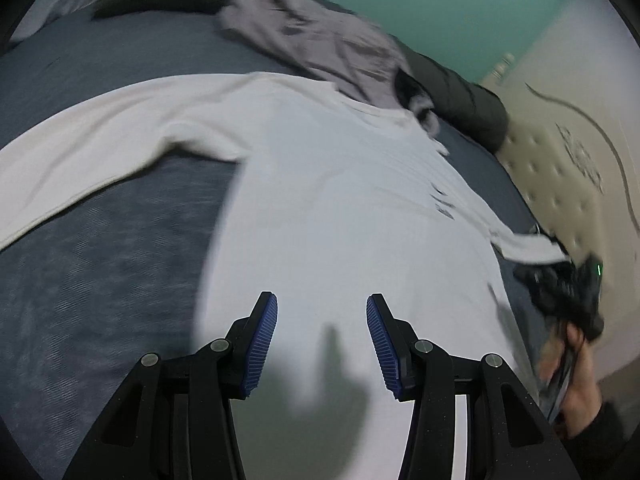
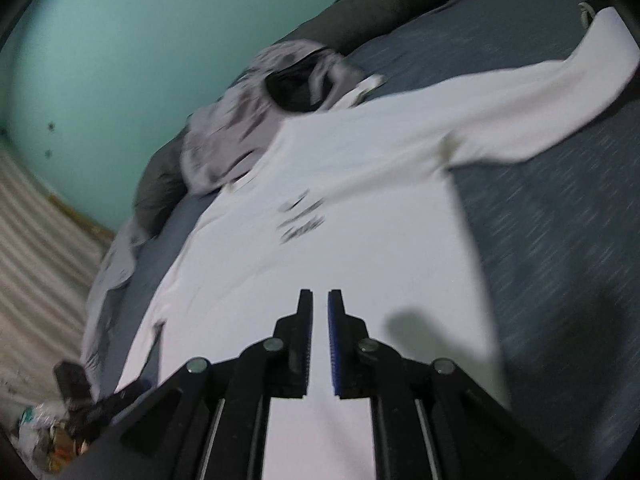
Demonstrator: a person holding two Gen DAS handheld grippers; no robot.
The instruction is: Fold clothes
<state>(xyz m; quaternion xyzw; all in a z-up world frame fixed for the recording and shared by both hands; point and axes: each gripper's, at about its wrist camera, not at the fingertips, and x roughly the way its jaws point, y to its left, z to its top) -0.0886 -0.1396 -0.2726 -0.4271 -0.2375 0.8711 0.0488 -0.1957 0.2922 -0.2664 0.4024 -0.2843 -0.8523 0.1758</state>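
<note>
Blue bed cover [image 1: 100, 280] lies under your big white shirt [image 1: 340, 200], spread flat with its sleeves out. At twelve o'clock a gray garment [image 1: 320, 40] sits on the shirt's collar. Your left gripper [image 1: 322, 320] hangs over the shirt's middle, jaws wide apart, holding nothing. Your right gripper [image 2: 319, 312] has its jaws almost pressed together, with nothing seen between them. Watch out: I think the gray garment could drag along when you fold, and the shirt could bunch up.
</note>
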